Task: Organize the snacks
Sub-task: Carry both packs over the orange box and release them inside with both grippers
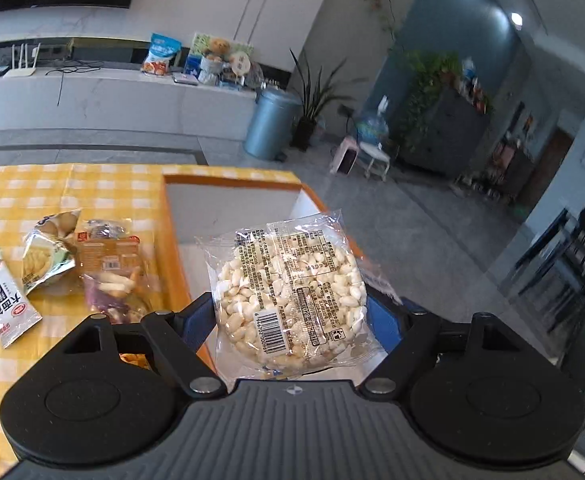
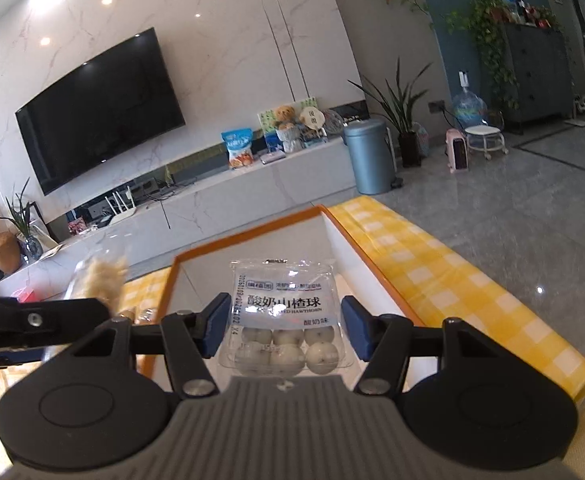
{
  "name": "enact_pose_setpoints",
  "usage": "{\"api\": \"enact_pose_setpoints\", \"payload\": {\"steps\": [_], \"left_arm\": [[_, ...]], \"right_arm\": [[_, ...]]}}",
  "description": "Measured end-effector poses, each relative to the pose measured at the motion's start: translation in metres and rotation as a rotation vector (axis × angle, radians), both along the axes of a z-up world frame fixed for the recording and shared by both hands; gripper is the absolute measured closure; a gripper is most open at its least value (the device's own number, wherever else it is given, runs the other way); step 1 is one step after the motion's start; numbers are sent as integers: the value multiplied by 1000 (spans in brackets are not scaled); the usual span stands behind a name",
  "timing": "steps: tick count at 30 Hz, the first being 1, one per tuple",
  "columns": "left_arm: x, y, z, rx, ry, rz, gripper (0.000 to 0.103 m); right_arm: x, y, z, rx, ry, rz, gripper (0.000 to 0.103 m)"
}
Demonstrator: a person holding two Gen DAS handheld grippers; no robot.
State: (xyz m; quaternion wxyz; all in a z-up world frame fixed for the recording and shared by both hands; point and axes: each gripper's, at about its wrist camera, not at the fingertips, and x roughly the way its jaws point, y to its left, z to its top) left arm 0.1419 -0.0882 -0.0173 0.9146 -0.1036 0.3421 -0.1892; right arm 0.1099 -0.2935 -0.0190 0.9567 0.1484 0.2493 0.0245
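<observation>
Your left gripper (image 1: 292, 312) holds the round rice cake packet (image 1: 290, 288) by its edges, jaws wide, above the orange-rimmed box (image 1: 228, 179); three snack packets (image 1: 64, 264) lie on the checked cloth (image 1: 32, 192) beside it. Your right gripper (image 2: 284, 326) clamps the pack of white balls (image 2: 286, 320) over the same box. Lower each well inside the rim before letting go, side by side.

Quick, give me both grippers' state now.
Left gripper: shut on the rice cake.
Right gripper: shut on the hawthorn ball pack.
</observation>
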Motion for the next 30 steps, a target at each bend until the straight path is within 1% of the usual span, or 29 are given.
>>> {"api": "enact_pose_setpoints", "payload": {"steps": [2,3,5,7,9,11,12,14,16,17,22,25,28,30], "left_arm": [[6,-8,-6,33,14,4,11],[8,-11,-10,32,27,-4,11],[7,-11,-17,-1,48,-28,11],[11,-12,-22,-9,75,-39,11],[14,-15,-27,22,87,-26,11],[13,-20,-31,75,88,-11,11],[12,-21,-33,88,89,-4,11],[10,-20,-36,60,93,-4,10],[9,-17,-38,32,105,4,5],[9,-15,-39,23,104,7,5],[-2,-5,-31,-17,86,45,5],[-6,-2,-23,-17,79,42,5],[-6,0,-14,3,72,24,5],[-9,2,-10,42,52,40,4]], "right_arm": [[6,-4,-3,15,12,-19,44],[7,-6,-5,29,16,-29,44],[5,-13,-7,76,1,-62,44],[1,-17,-7,95,-19,-94,44],[-1,-22,-8,109,-25,-110,44],[1,-26,-10,138,-15,-111,44],[1,-27,-12,150,-11,-105,44],[3,-30,-12,162,-7,-91,44],[2,-28,-11,153,-6,-83,44],[3,-27,-11,148,-6,-81,44],[3,-29,-13,153,2,-78,44],[5,-29,-14,158,16,-69,44],[11,-27,-16,141,42,-41,44],[16,-21,-18,114,74,-7,44]]}}
